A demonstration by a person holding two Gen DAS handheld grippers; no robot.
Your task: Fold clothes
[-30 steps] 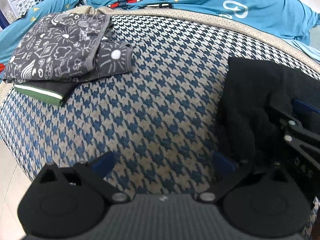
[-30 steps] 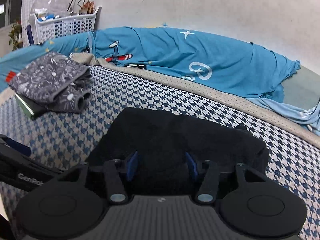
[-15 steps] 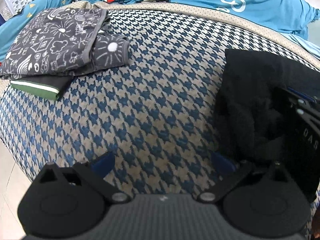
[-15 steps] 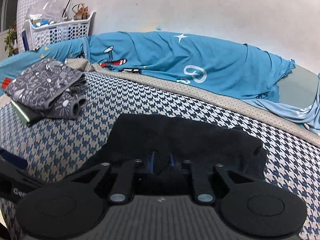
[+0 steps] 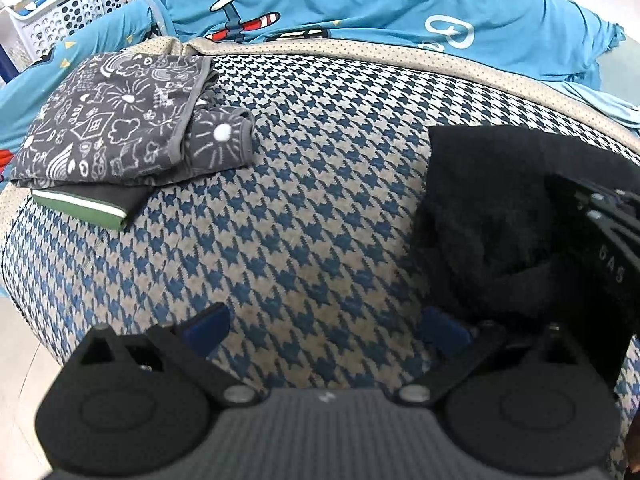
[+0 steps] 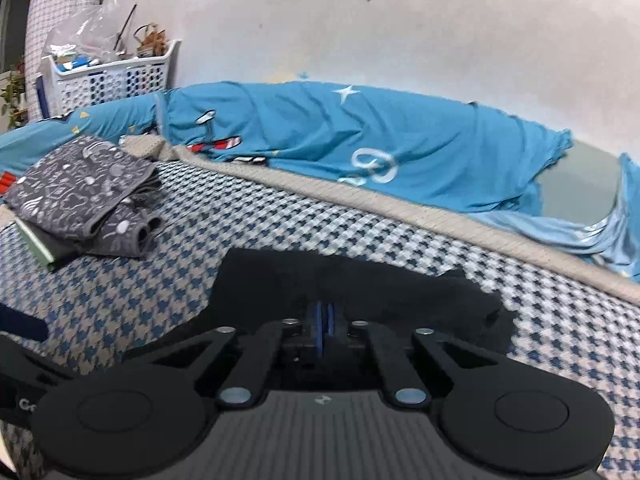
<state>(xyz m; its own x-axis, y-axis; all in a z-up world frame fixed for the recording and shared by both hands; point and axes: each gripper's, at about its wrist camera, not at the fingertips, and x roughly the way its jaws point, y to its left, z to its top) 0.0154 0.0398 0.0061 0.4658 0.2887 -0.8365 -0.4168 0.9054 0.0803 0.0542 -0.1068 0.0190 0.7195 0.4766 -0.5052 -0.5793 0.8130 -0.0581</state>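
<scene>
The left gripper [image 5: 324, 326] is held with its blue-padded jaws spread wide above the houndstooth blanket [image 5: 304, 208], nothing being gripped between them; its right pad is seen just beside the near edge of the black garment [image 5: 492, 200]. At the far left of the blanket, a folded grey doodle-print garment [image 5: 116, 124] is stacked on a folded dark garment with a green-and-white edge [image 5: 88, 204], well apart from the black one. Behind the blanket's beige border, a blue aeroplane-print sheet [image 5: 360, 4] is draped, and a white laundry basket [image 5: 72, 12] is seen in the far left corner. Towards the right, the black garment is laid on the blanket, rumpled at its near side. The right gripper [image 6: 324, 318], whose jaws have just been closing, is pressed shut on a fold of the black garment's near edge, the blue pads all but meeting with cloth bunched around them. A pale wall [image 6: 400, 20] is shown beyond.
</scene>
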